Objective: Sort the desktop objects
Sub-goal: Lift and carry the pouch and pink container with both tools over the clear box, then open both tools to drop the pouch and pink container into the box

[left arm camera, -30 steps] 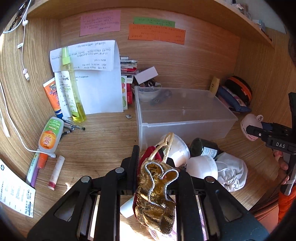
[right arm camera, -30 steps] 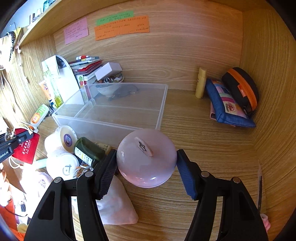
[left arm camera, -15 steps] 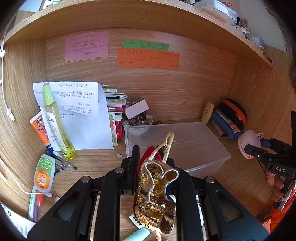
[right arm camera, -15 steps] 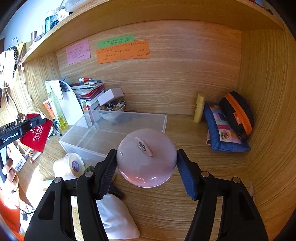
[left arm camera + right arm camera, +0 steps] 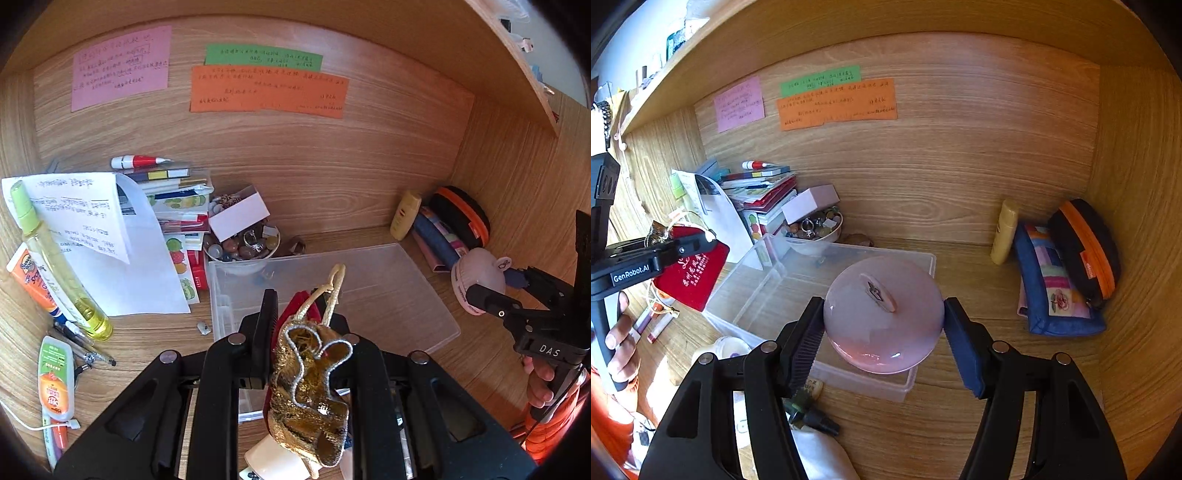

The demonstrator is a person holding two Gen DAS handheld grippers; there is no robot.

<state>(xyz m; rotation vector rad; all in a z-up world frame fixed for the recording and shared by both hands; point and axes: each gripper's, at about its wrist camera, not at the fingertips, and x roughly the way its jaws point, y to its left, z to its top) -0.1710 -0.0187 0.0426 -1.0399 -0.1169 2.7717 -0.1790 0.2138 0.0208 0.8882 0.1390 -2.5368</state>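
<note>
- While both loads hang over the clear bin point(image 5: 388, 295), your left tool point(image 5: 306, 332) is clenched on the gold-and-red pouch point(image 5: 310, 380), and your right tool point(image 5: 882, 332) grips the pink round case point(image 5: 882, 314).
- Lower each well inside the bin walls before letting go.
- Set the case down flat; it may roll.
- Keep the tools apart.

You have three notes point(image 5: 269, 88) on the wall, one clear box point(image 5: 369, 291), two pouches point(image 5: 1052, 280), one bowl point(image 5: 255, 254) of stones, and two hand-held grippers point(image 5: 303, 317).
</note>
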